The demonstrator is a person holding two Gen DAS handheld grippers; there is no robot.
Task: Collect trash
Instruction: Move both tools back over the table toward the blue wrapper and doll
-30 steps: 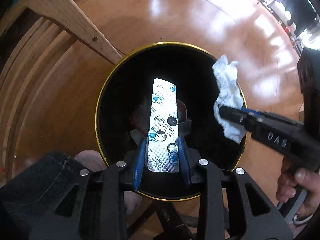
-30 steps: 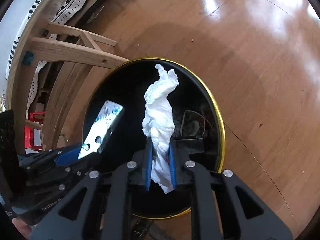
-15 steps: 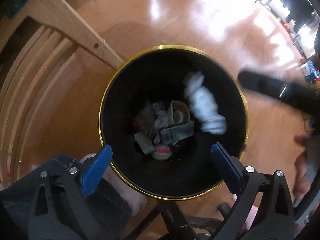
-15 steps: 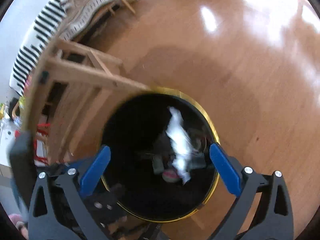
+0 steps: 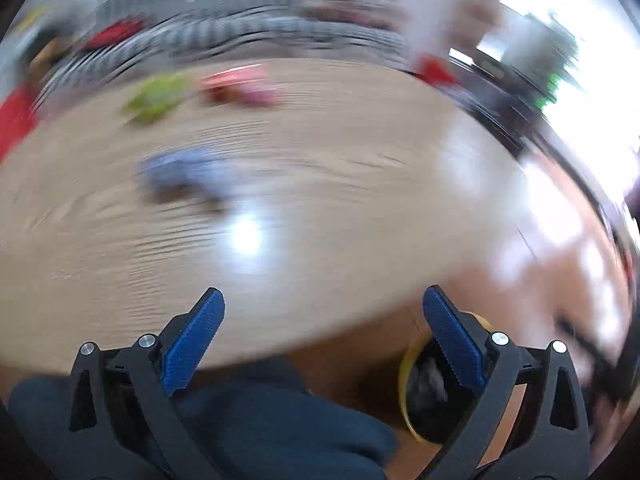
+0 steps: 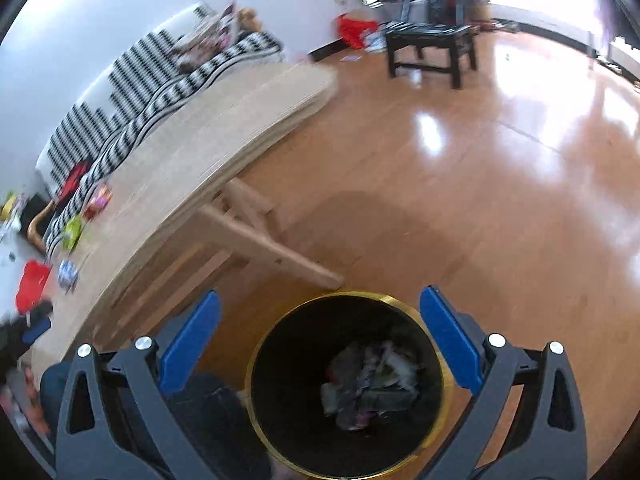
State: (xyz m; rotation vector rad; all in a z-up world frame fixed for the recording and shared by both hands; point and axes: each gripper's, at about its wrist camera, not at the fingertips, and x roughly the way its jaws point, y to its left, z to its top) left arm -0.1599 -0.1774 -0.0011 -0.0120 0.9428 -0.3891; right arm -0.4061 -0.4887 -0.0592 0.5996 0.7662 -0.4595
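Note:
My right gripper [image 6: 320,324] is open and empty above the black bin with a gold rim [image 6: 256,356]; several pieces of trash [image 6: 368,384] lie at its bottom. My left gripper [image 5: 322,328] is open and empty, over the wooden table [image 5: 280,220]. The left wrist view is blurred. On the table I see a blue-white wrapper [image 5: 180,172], a green wrapper [image 5: 156,98] and a red-pink wrapper [image 5: 240,86]. The bin's rim [image 5: 404,384] shows at the lower right of that view. The right wrist view shows the same wrappers: blue-white [image 6: 67,274], green [image 6: 73,232], pink [image 6: 98,200].
The wooden table [image 6: 200,152] stands left of the bin, its legs [image 6: 272,248] close to the rim. A striped sofa [image 6: 132,92] is behind it. A dark stool [image 6: 432,46] stands far off on the shiny wood floor [image 6: 500,200]. A red object [image 6: 32,286] lies at the table's near-left end.
Both grippers opened and dropped the blister pack and the white tissue into the bin. Both then lifted; the left one swung up to face the table.

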